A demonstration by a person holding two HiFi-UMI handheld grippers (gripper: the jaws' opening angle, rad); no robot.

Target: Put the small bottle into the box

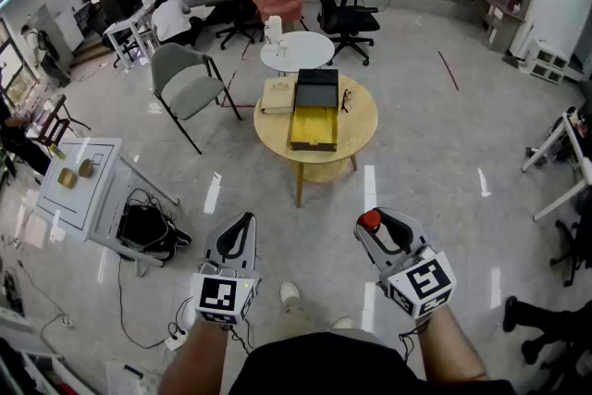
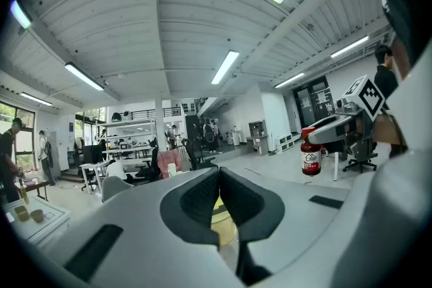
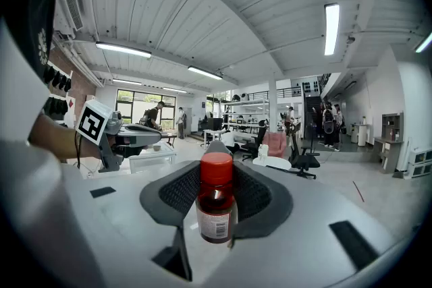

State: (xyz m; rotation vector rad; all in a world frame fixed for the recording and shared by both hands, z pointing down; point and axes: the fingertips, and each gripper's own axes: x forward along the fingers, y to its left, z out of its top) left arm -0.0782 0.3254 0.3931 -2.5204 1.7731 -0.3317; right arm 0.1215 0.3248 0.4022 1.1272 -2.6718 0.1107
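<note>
Slippage threatens: right gripper point(image 3: 216, 187) jaws pinch the small bottle point(image 3: 216, 216), and the box point(image 1: 314, 120) lies well off on the bench point(image 1: 363, 120); left gripper point(image 2: 218, 195) jaws closed, empty.

The box point(image 1: 313, 120) is sitting mid table point(image 1: 363, 132), with what's probably a book point(image 1: 277, 94) lying just left of it, glasses point(image 1: 346, 99) right. A smaller table point(image 1: 298, 53) is standing behind. The small bottle point(image 1: 370, 219) is sitting between the right gripper's point(image 1: 375, 231) jaws, well in front.
</note>
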